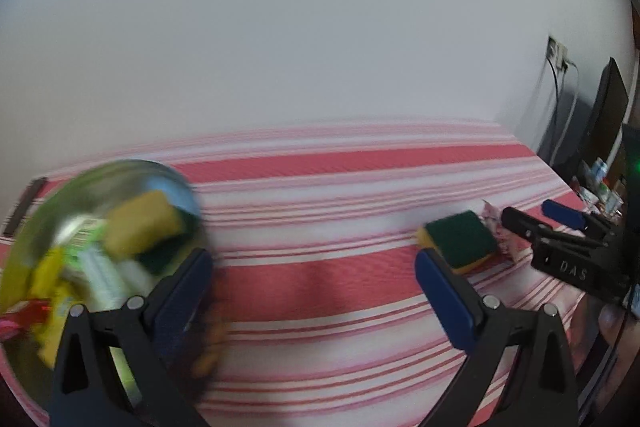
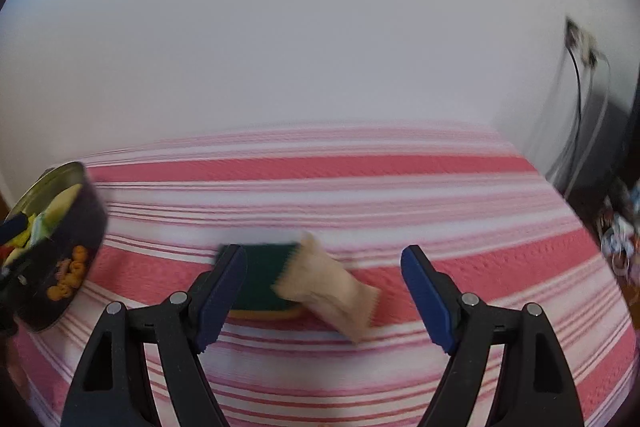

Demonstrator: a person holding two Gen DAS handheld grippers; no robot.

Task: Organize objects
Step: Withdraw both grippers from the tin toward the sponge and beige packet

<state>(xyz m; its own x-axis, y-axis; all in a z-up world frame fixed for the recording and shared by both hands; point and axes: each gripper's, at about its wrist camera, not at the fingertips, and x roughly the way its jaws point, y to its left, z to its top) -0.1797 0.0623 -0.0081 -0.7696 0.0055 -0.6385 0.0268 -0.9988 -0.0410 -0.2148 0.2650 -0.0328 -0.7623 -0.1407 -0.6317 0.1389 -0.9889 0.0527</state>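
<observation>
Left gripper (image 1: 314,277) jaws wide, nothing between them, just striped cloth (image 1: 320,187); the round tin (image 1: 52,227) at far left is motion-blurred and cut off by its left finger, a yellow sponge (image 1: 140,227) and packets inside hard to make out. Green-topped sponge (image 1: 460,239) lies on the cloth right of centre. Right gripper (image 2: 324,287) open and empty; only its view shows the tan packet (image 2: 332,287) leaning on that sponge, which its left finger partly hides.
</observation>
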